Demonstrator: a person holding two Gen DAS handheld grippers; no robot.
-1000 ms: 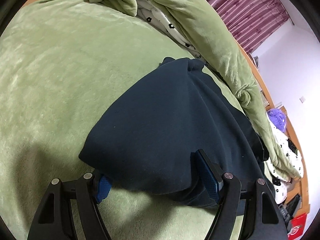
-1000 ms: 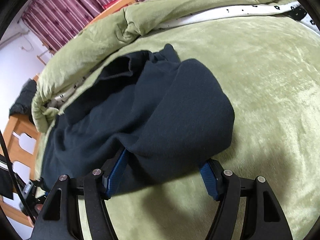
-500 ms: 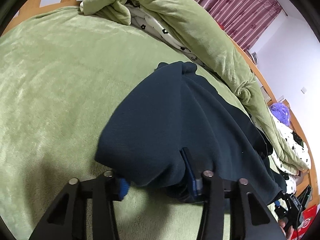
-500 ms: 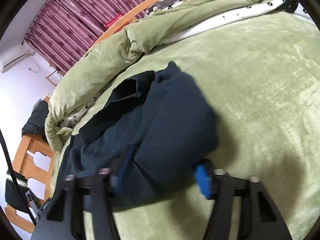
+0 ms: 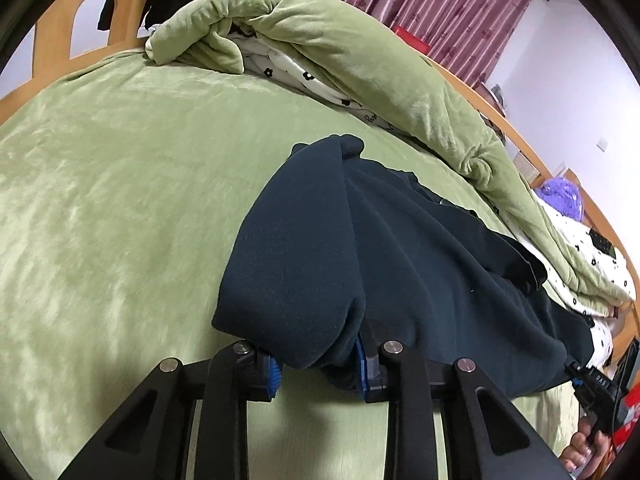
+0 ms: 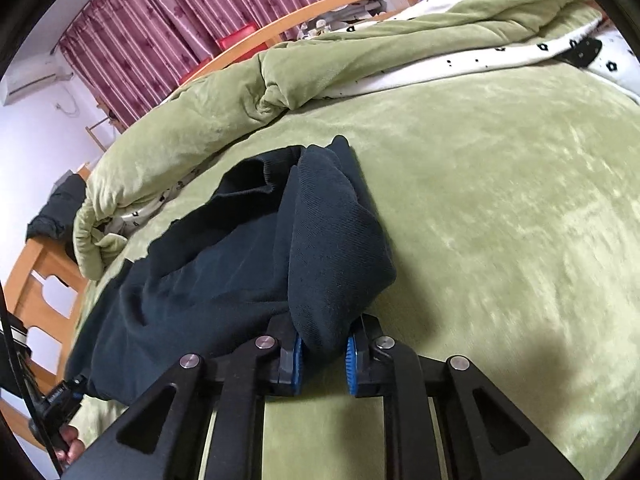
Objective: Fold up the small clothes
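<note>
— Where is the dark navy garment point(image 5: 360, 240) lying?

— On the green bed cover point(image 5: 120, 208), just beside the rolled green quilt point(image 5: 360, 64). Its near edge is bunched up into both tools.

— And the left gripper point(image 5: 316, 364)?

— Its blue-padded fingers point(image 5: 273, 376) are closing, with a thick fold of the cloth between them.

— The right gripper point(image 6: 322, 354)?

— Closing too; its fingers point(image 6: 297, 356) pinch a narrower wad at the garment's other corner point(image 6: 332, 272).
</note>
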